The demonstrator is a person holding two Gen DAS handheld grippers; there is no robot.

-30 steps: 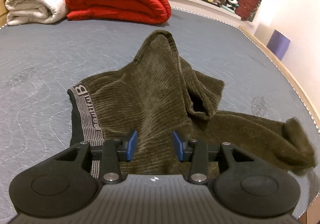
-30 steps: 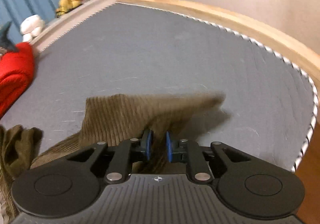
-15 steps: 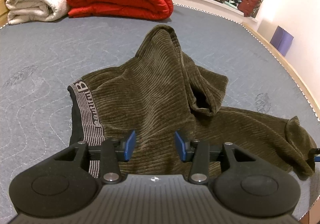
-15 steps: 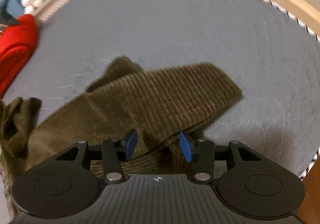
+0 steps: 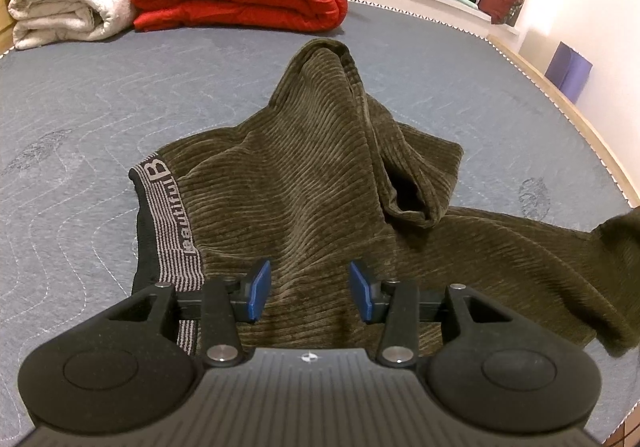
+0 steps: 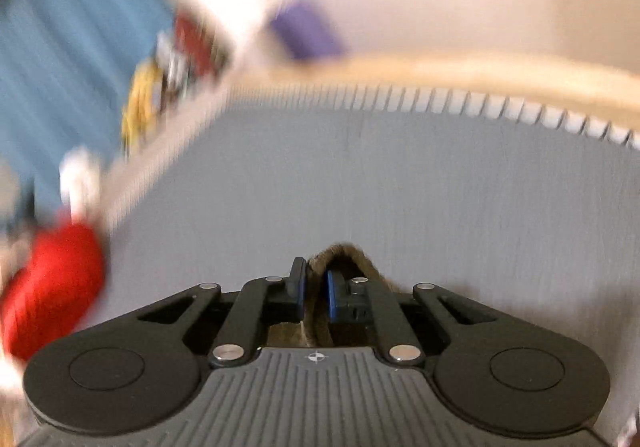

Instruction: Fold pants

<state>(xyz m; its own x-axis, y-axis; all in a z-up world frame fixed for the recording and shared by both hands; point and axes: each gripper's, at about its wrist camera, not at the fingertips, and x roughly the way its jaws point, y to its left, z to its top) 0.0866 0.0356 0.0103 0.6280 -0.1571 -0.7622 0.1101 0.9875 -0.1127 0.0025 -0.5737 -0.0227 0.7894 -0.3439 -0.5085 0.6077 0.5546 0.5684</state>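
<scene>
The only readable lettering is on the waistband of the olive corduroy pants, seen in the left wrist view. The band is grey with thin dark stripes and runs down the left edge of the garment. Pale letters woven along it spell "beautiful" in lower case, reading sideways up the band, followed by a larger capital "B" at its far end. Whatever follows that B is folded out of sight. The right wrist view is heavily blurred, and no writing can be made out there.
</scene>
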